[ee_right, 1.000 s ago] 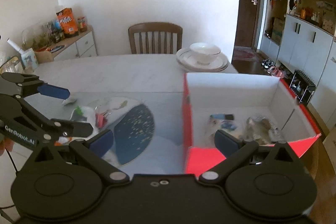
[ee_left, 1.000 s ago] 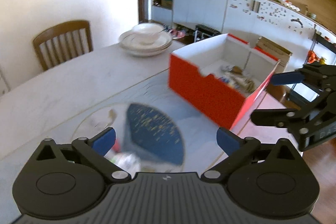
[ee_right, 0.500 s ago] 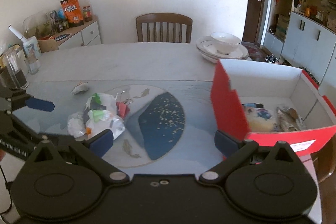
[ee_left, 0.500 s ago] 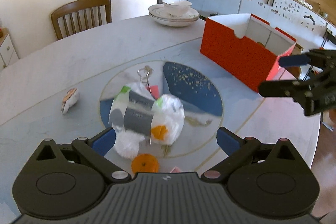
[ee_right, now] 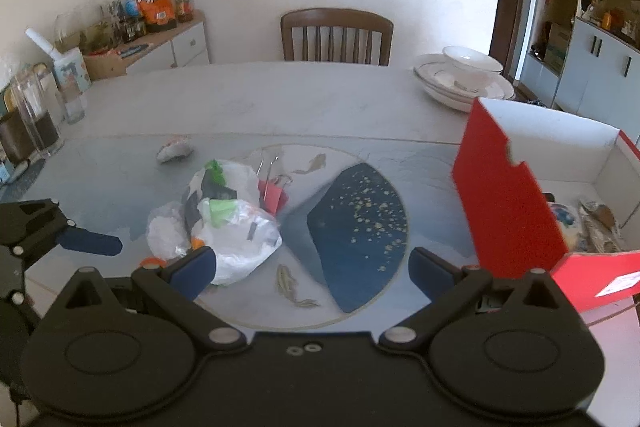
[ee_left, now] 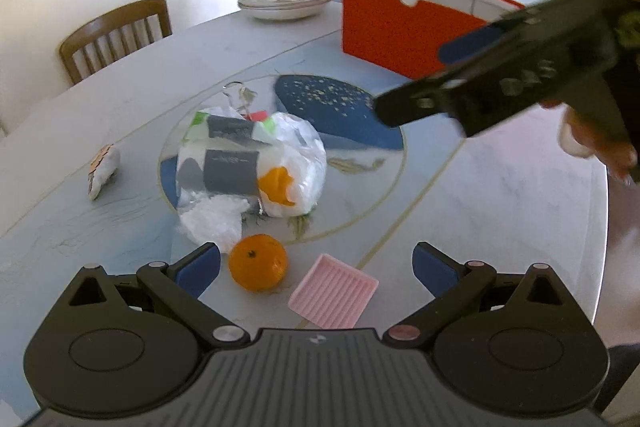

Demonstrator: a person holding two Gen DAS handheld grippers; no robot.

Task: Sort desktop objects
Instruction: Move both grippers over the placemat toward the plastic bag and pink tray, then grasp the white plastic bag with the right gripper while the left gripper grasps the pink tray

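Note:
My left gripper (ee_left: 316,269) is open and empty, low over the table. An orange (ee_left: 258,262) and a pink ridged tray (ee_left: 333,291) lie between its fingers. A clear plastic bag (ee_left: 250,167) of packets sits just beyond, with binder clips (ee_left: 242,99) behind it. A small wrapped snack (ee_left: 103,171) lies to the left. The red box (ee_left: 404,27) stands far right. My right gripper (ee_right: 312,269) is open and empty, above the table between the bag (ee_right: 224,219) and the red box (ee_right: 508,211), which holds several items.
Stacked plates with a bowl (ee_right: 464,79) sit at the table's far right. A wooden chair (ee_right: 336,35) stands behind the table. Glass jars (ee_right: 36,119) stand at the left edge. A sideboard (ee_right: 160,43) with bottles and a snack bag lines the wall.
My left gripper pulled back from the red box toward the near table edge, bringing the bag, orange and pink tray into view. My right gripper moved left and back from the box.

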